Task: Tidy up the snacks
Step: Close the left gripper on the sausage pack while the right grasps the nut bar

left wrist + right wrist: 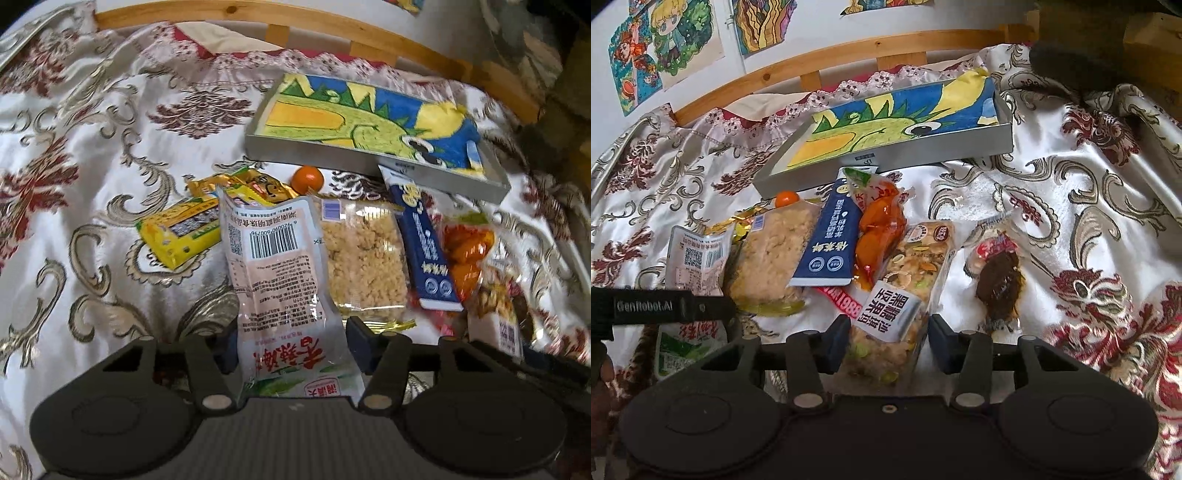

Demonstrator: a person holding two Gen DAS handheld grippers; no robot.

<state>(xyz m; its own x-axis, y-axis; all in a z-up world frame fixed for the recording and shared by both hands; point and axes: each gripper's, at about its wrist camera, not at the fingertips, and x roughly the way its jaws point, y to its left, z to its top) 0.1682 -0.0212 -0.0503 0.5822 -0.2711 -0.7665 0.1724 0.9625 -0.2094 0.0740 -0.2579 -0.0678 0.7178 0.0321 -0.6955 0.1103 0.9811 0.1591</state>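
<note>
Satin bedspread (92, 155), white with gold scrolls and dark red flowers, carries a loose heap of snack packets, and both grippers reach into it from the near side. The left gripper (291, 347) stands about half open around a pale pink packet (273, 266) with a barcode, whose lower end runs down between the jaws; the right pad looks close against its edge, the left pad is hidden behind the packet, so I cannot tell whether it is truly pinched. Just beyond those jaws to the right lies a clear bag of puffed rice cake (360, 254), then a dark blue box (421, 240) tilted across it, and an orange packet (465, 254). Off to the left of the jaws sits a yellow packet (177, 232), and farther ahead a small orange fruit (307, 179). The right gripper (886, 343) is part open too, with a nut bar (908, 273) in clear wrap lying lengthwise between its jaws; the left pad appears to touch the wrapper, while a slim gap shows at the right pad. To the right of those jaws rests a dark brown packet (997, 280). Well ahead of both grippers a shallow grey tray (923, 147), lined with a bright dinosaur drawing, lies near the wooden headboard (849, 51).
</note>
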